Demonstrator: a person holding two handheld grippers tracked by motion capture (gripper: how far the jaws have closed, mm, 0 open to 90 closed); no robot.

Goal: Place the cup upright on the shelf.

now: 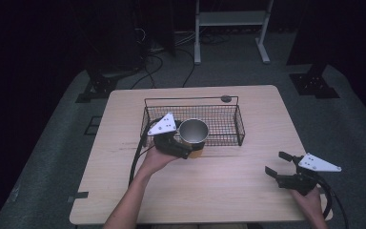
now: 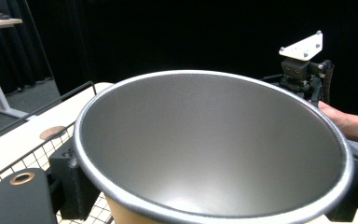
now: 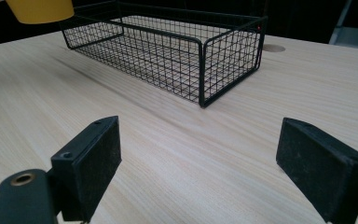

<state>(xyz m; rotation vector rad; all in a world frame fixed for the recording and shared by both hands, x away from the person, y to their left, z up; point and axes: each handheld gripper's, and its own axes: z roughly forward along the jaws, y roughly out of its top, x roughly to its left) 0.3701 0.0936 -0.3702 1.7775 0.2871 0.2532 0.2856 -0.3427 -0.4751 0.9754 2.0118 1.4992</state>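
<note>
I am holding a cup (image 1: 193, 133) in my left gripper (image 1: 183, 145) — the jaws are pinching it from both sides, low on its yellow outside, while its grey metal-looking inside is facing up toward the high camera. In the left gripper view the cup's wide silvery rim (image 2: 214, 154) is sitting right between the two black jaws. The cup is hanging at the near wall of the black wire basket (image 1: 228, 125), at the basket's left part; I cannot tell whether its base is touching the wood or the wire. The basket is resting on the light wooden table (image 1: 219, 186), toward the far middle.

My right gripper (image 1: 280, 167) is hovering over the near right corner of the table, well apart from the basket — its jaws are standing spread with nothing between them. In the right gripper view I am looking past the two black pads (image 3: 93, 163) at bare wood, with the basket (image 3: 205, 60) beyond and the yellow bottom of the cup (image 3: 41, 10) at the top left edge.
</note>
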